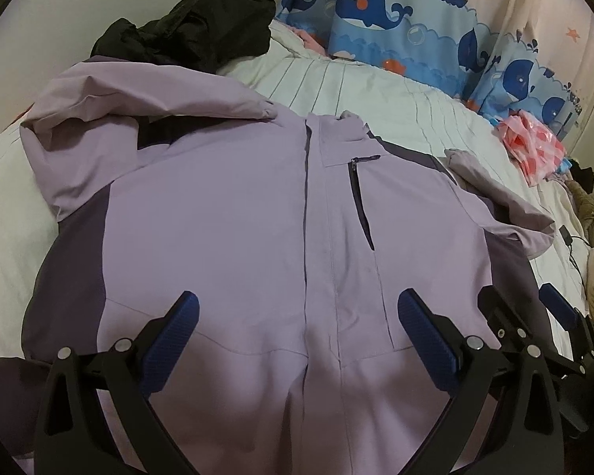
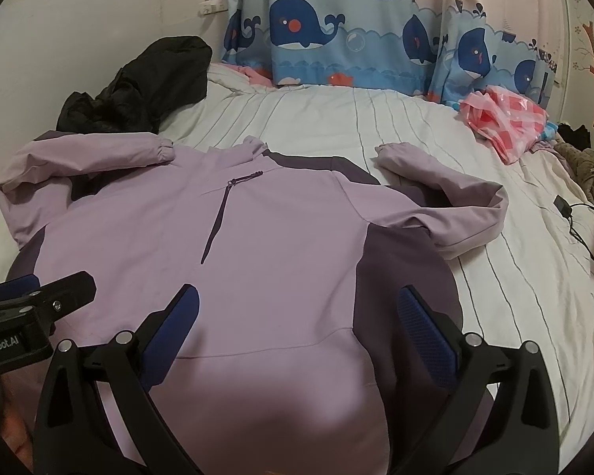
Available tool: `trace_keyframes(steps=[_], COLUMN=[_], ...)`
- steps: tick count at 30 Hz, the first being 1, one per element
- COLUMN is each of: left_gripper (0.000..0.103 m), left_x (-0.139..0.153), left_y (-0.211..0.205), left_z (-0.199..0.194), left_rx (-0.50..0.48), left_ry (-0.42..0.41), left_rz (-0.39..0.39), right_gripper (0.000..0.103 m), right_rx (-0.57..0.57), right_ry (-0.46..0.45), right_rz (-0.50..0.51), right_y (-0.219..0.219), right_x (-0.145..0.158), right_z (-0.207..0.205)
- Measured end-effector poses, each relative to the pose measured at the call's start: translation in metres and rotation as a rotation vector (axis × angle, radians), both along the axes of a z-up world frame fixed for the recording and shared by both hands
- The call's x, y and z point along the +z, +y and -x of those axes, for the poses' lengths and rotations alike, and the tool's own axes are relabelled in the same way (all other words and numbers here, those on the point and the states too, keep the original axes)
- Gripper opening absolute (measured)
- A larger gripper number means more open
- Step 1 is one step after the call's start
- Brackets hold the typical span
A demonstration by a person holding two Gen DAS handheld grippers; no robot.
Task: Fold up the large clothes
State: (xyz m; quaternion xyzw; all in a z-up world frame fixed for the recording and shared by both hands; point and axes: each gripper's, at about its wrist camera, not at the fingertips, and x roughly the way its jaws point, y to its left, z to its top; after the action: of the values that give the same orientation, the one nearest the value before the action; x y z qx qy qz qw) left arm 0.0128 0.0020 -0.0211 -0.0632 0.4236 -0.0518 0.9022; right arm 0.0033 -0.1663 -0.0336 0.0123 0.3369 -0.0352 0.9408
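The lilac jacket (image 1: 233, 213) lies spread front-up on the bed (image 2: 415, 126); the left gripper (image 1: 297, 316) and right gripper (image 2: 297, 308) hover wide open, empty. Folding seems unstarted; a sleeve probably goes in next.

We are seeing a light purple jacket (image 1: 233, 213) with dark purple sides, a black coat (image 1: 190, 31), and blue whale curtains (image 2: 336, 35).

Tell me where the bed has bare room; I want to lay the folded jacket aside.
Free: the striped sheet between the jacket collar and whale curtain, and the strip right of the sleeve, before the charger cable. Crowded: black coat far left, pink bag and clothes far right.
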Motion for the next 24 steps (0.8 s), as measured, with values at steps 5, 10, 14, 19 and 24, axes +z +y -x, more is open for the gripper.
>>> trace_keyframes(steps=[5,10,14,19,24], left_gripper=[0.096,0.096,0.096,0.096,0.096], left_x=[-0.001,-0.003,-0.004,-0.006,-0.007], left_y=[-0.001,-0.001,-0.002,-0.003,0.0], left_z=[0.002,0.002,0.001,-0.001,-0.005], left_rx=[0.007,0.001,-0.006,-0.005,0.013], left_ry=[0.001,0.008,0.018,0.027,0.037], left_rz=[-0.005,-0.004,-0.008,-0.018,0.0], right_gripper=[0.097,0.097,0.097,0.097,0.097], right_rx=[0.007,0.022,0.032,0.034,-0.033], right_ry=[0.006,0.032,0.071,0.079,-0.069], right_rz=[-0.001,-0.014,-0.018,-0.018,0.179], right_y=[0.001,0.0,0.001,-0.001,-0.016], right_x=[-0.002,-0.006,-0.013,-0.016,0.02], right_z=[0.0,-0.002,-0.006,-0.007,-0.009])
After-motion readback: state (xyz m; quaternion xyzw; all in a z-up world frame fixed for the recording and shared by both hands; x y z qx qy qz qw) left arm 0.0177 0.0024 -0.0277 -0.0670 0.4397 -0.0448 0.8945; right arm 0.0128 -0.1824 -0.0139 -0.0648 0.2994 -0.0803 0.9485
